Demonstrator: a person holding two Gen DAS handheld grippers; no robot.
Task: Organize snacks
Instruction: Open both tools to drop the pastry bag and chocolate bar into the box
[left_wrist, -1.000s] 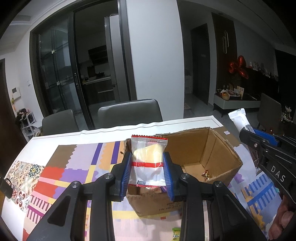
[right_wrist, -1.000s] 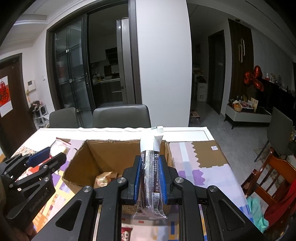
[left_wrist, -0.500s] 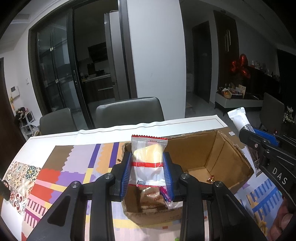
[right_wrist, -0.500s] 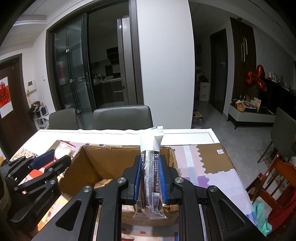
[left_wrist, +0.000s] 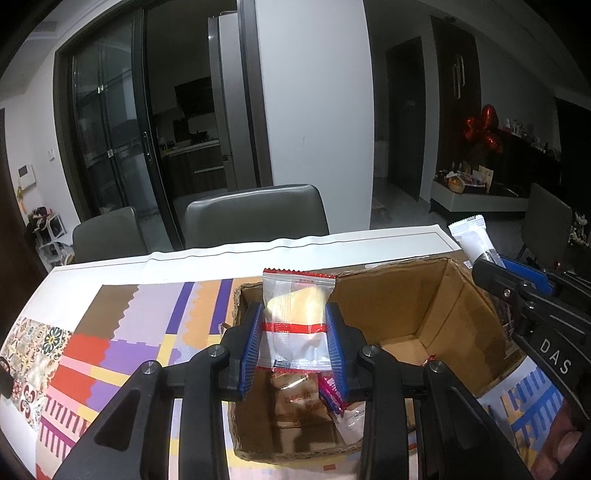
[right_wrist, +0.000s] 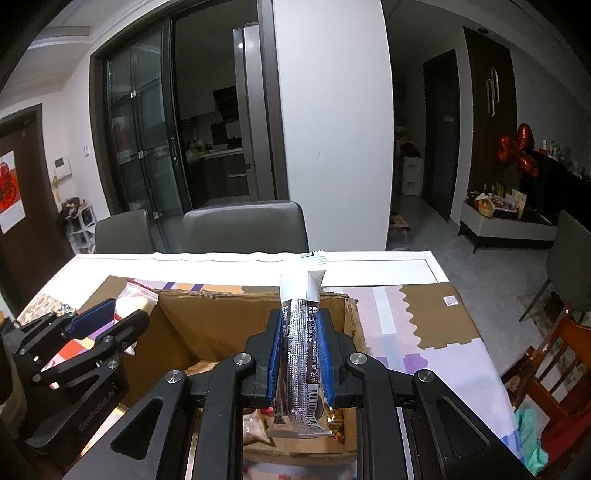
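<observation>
My left gripper (left_wrist: 294, 321) is shut on a clear packet with a red stripe and a yellow cake inside (left_wrist: 295, 314), held upright above the near left part of an open cardboard box (left_wrist: 399, 295). My right gripper (right_wrist: 301, 332) is shut on a long silver and white snack bar (right_wrist: 301, 354), upright over the same box (right_wrist: 221, 317). Several wrapped snacks (left_wrist: 299, 398) lie on the box floor. Each gripper shows in the other's view: the right one (left_wrist: 517, 291) at the box's right side, the left one (right_wrist: 92, 328) at its left.
The box stands on a table with a bright patchwork cloth (left_wrist: 122, 332). Two grey chairs (left_wrist: 255, 214) are at the far edge. A wooden chair (right_wrist: 546, 369) stands to the right of the table. A loose cardboard flap (right_wrist: 436, 314) lies on the cloth right of the box.
Both grippers have moved forward and slightly down over the box, so more of its inside and the snacks in it now show. Both packets stay clamped as before.
</observation>
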